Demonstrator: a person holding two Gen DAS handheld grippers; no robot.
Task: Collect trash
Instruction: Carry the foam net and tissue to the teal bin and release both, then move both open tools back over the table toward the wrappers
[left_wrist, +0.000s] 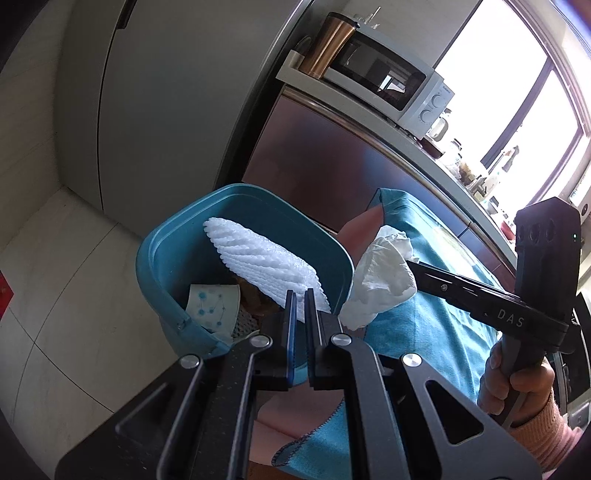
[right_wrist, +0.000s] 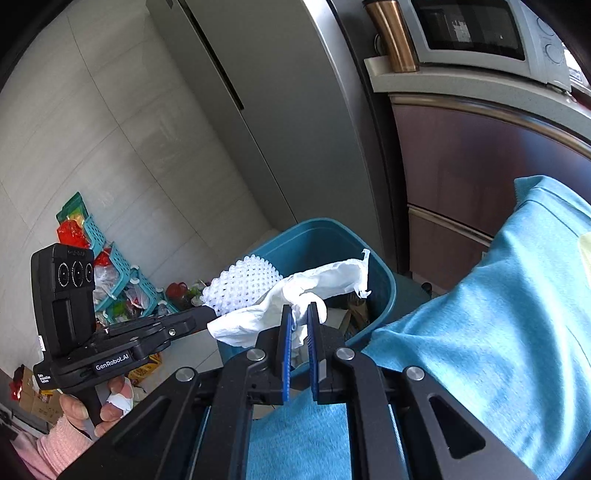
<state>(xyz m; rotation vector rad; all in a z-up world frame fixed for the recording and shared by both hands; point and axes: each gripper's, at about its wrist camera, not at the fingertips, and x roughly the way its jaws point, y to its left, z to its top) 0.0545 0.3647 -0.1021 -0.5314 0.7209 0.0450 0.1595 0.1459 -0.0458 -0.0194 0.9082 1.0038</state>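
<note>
Left wrist view: left hand-held gripper (left_wrist: 300, 300) clenched on nothing, above the teal bin (left_wrist: 155, 258) holding white foam netting (left_wrist: 258, 258). Right hand-held gripper (left_wrist: 406, 266) grasping a crumpled white tissue (left_wrist: 380, 277) just beside the bin rim, over a blue cloth (left_wrist: 436, 325).

Right wrist view: right hand-held gripper (right_wrist: 297, 314) clenched on the tissue (right_wrist: 295, 295), at the bin (right_wrist: 382, 291) edge.

A ribbed foam-net sleeve (left_wrist: 264, 260) lies in the open plastic bin (left_wrist: 147, 258) on the floor, before a tall fridge (left_wrist: 166, 110), left of a cloth-draped surface (left_wrist: 436, 295).
</note>
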